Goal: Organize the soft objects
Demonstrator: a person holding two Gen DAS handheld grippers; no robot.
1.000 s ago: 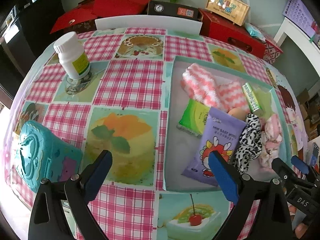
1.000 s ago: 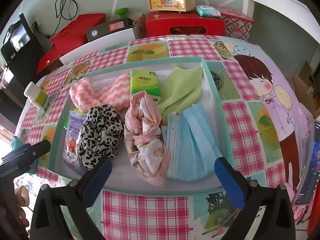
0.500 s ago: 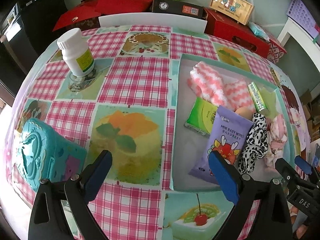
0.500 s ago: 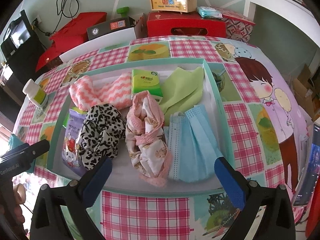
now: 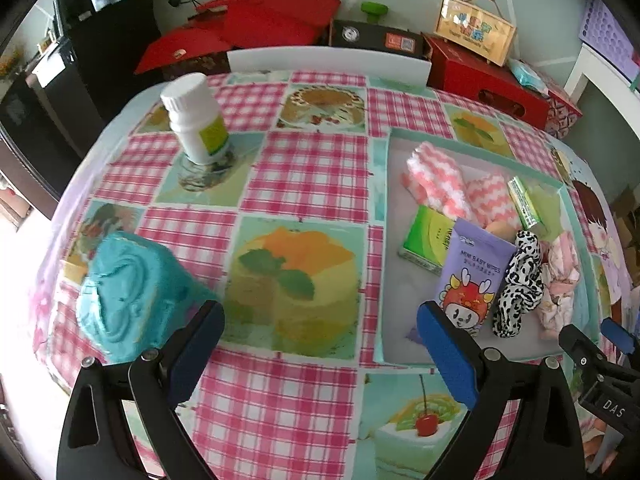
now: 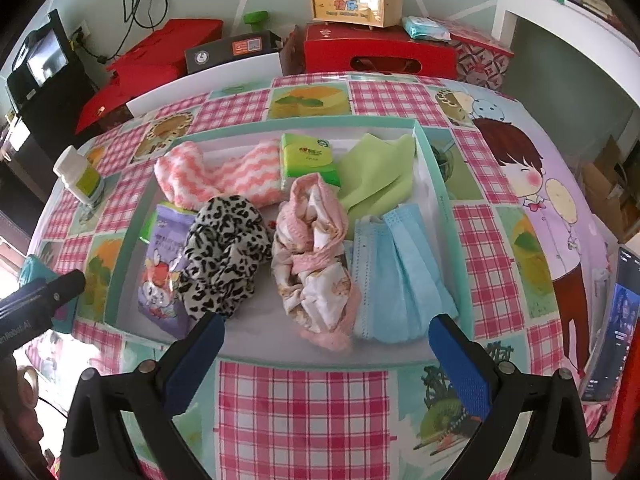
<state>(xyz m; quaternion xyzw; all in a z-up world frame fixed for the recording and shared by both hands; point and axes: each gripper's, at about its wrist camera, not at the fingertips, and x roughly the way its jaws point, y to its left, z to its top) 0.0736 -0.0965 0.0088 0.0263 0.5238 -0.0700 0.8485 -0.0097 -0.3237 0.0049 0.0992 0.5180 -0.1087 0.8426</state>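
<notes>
Found teal soft item (image 5: 128, 300) lying outside tray, just beside left tool (image 5: 320, 344); tool spread wide, holding nothing. Noted white bottle (image 5: 198, 120) upright on table (image 5: 308, 168). Observed tray (image 6: 434, 176) holding socks, wipes, scrunchies, masks. Right tool (image 6: 326, 356) likewise spread, empty. Judged gathering nearly done; probably teal item next, needing leftward reach.
</notes>
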